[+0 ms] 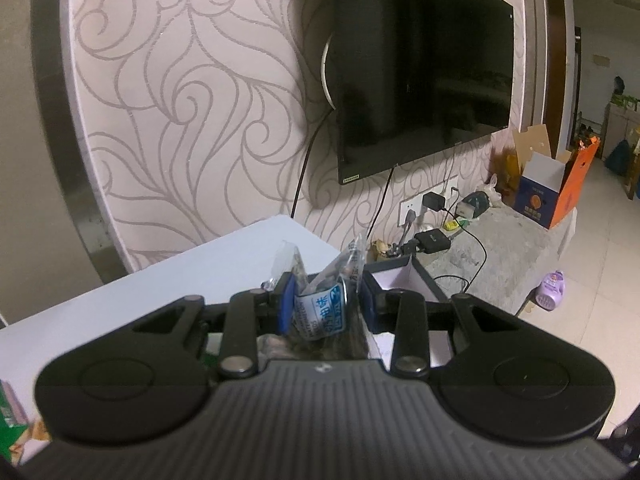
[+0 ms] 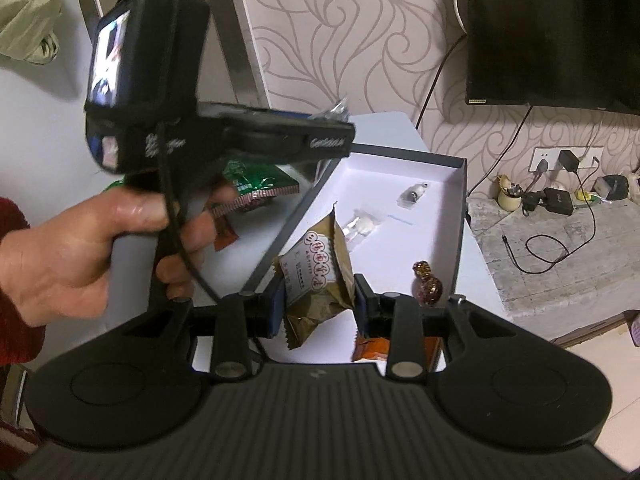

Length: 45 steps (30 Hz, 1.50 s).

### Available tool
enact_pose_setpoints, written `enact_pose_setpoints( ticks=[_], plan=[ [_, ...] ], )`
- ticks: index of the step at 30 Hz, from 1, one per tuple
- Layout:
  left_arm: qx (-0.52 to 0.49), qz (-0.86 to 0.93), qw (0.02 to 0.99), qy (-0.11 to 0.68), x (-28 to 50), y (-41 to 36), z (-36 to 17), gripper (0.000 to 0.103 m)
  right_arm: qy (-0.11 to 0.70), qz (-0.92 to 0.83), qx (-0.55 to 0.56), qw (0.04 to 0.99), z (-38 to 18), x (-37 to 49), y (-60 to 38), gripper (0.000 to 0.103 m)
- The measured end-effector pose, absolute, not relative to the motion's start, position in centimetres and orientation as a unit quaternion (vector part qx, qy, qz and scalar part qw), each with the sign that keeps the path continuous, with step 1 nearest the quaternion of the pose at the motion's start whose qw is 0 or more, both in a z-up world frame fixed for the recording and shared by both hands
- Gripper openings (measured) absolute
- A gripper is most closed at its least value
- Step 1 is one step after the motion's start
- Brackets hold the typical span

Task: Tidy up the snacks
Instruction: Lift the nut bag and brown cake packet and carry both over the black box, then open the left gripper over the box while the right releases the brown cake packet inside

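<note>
Both grippers are loaded. The left gripper (image 1: 328, 304) has its jaws nearly closed on a clear packet (image 1: 320, 312) with a blue-and-white label; the crinkled film stands up between the blue pads, just short of the box (image 1: 416, 276). The right gripper (image 2: 320, 304) is likewise pinched on a brown packet (image 2: 316, 276) with a white printed label, held above the box's (image 2: 460, 208) near end.

The box is the landmark: dark walls, white floor, on the white table (image 1: 168, 276). Inside it lie two small clear-wrapped sweets (image 2: 364, 224), a dark red foil sweet (image 2: 428, 284) near the right wall, and an orange packet (image 2: 372, 350) at the near edge. Left of the box, on the table, sits a green packet (image 2: 256, 184), partly hidden by the person's hand (image 2: 80, 248) on the left tool.

Both held packets look light and soft, likely puffed with air around a small, possibly crumbly piece. The film is probably slick, so a grip on the bulging middle may squirt the packet out or crush what is inside. The better hold, I judge, is across the flat crimped seam or close to it, where the film is doubled and stiff. The brown packet is gripped across its body and hangs tilted, with one corner pointing down; it may swing when let go. Lowering it close to the box floor before opening should keep it from bouncing onto the small sweets.
</note>
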State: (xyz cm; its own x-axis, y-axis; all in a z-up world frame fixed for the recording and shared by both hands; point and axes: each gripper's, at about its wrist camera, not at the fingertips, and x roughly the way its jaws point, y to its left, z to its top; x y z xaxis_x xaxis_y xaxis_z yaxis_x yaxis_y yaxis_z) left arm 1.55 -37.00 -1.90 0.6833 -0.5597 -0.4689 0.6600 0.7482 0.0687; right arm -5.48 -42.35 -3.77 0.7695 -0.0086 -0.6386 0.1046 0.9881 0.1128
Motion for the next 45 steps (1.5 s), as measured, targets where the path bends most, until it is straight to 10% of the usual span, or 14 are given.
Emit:
enact_pose_setpoints(
  ticks=[19,23,28,45],
  plan=[
    [0.130,-0.317,0.919,0.194,3.6,-41.8,-1.2,0.042,0.352,-0.027,0.028,0.935,-4.7,-2.5,-44.1,0.039],
    [0.135,-0.302,0.928,0.172,3.5,-42.0,-1.0,0.089,0.356,-0.044,0.031,0.933,-5.1,-1.8,-44.3,0.047],
    [0.144,-0.303,0.929,0.157,3.1,-41.8,-1.1,0.089,0.356,-0.057,0.037,0.932,-5.4,-1.7,-44.5,0.066],
    [0.119,-0.303,0.932,0.158,0.9,-33.6,-1.4,0.089,0.365,-0.064,0.067,0.926,-6.3,-2.4,-42.3,0.076]
  ],
)
